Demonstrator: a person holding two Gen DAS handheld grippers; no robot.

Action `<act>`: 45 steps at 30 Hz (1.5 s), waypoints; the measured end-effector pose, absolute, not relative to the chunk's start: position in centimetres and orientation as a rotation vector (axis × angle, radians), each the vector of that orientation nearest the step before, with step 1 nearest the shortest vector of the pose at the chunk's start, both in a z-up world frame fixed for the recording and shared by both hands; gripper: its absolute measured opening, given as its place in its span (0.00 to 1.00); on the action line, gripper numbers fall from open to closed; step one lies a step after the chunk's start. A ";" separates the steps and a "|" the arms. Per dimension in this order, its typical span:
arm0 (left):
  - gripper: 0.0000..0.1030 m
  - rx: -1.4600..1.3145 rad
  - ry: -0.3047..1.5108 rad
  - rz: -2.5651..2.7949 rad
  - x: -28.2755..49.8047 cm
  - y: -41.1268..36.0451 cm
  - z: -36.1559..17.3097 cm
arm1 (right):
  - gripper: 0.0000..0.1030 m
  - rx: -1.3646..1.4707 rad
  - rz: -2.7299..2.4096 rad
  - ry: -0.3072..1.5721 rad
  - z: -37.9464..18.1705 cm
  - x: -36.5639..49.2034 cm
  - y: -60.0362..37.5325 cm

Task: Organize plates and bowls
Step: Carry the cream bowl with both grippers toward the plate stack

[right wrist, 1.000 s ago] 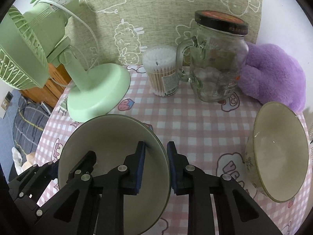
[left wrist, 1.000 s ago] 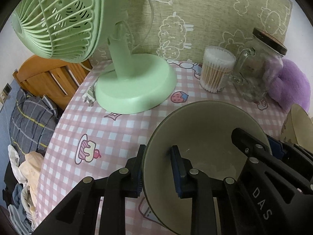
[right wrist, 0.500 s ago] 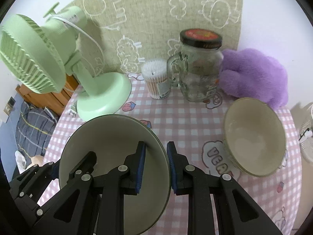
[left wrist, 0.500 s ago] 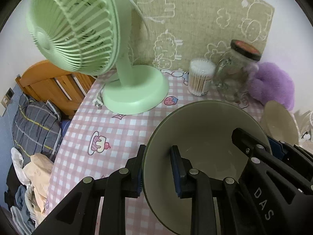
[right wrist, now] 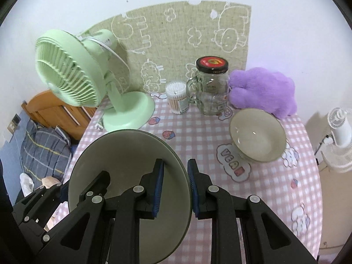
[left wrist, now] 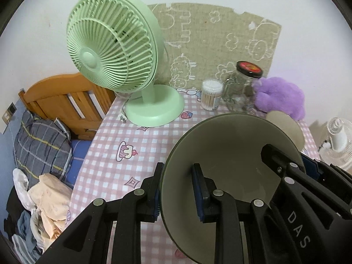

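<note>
A wide grey-green bowl (left wrist: 231, 145) (right wrist: 123, 154) hangs above the pink checked table (right wrist: 275, 187), held from both sides. My left gripper (left wrist: 178, 169) is shut on its left rim, one pad inside the bowl and one outside. My right gripper (right wrist: 175, 165) is shut on the opposite rim in the same way. Each gripper also shows in the other's view, the right gripper (left wrist: 286, 171) and the left gripper (right wrist: 94, 187). A smaller cream bowl (right wrist: 257, 136) (left wrist: 286, 127) stands on the table to the right, apart from both grippers.
A green desk fan (left wrist: 114, 44) (right wrist: 66, 68) stands at the back left. A cotton swab tub (right wrist: 177, 98), a lidded glass jar (right wrist: 211, 88) and a purple plush (right wrist: 261, 90) line the back. A white fan (right wrist: 338, 136) is off the right edge, a bed with clothes (left wrist: 41, 145) off the left.
Both grippers have risen and drawn back together with the wide bowl in them. The fan, the jar and the cream bowl now look smaller and farther below.
</note>
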State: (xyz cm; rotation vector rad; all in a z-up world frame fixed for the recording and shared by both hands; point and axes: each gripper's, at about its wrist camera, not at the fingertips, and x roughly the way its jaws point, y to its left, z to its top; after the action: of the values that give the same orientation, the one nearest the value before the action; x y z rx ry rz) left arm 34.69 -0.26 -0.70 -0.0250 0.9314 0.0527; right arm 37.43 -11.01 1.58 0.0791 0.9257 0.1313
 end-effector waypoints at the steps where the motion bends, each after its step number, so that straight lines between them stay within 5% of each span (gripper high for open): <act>1: 0.22 -0.020 0.927 0.043 34.0 -0.1 -0.3 | 0.25 0.079 0.124 0.922 1.9 36.8 -10.9; 20: 0.23 -0.029 0.913 -0.062 22.0 2.0 0.8 | 0.24 0.069 0.025 0.901 4.2 23.3 -9.1; 45: 0.23 0.009 0.966 -0.146 13.8 2.0 -4.5 | 0.24 0.089 -0.034 0.966 -1.0 13.2 -8.8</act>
State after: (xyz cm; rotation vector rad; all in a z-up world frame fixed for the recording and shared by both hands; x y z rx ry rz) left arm 13.77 1.97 -4.47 0.0088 0.9655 -0.1460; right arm 13.17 -8.82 -0.98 0.0887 0.9662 -0.0337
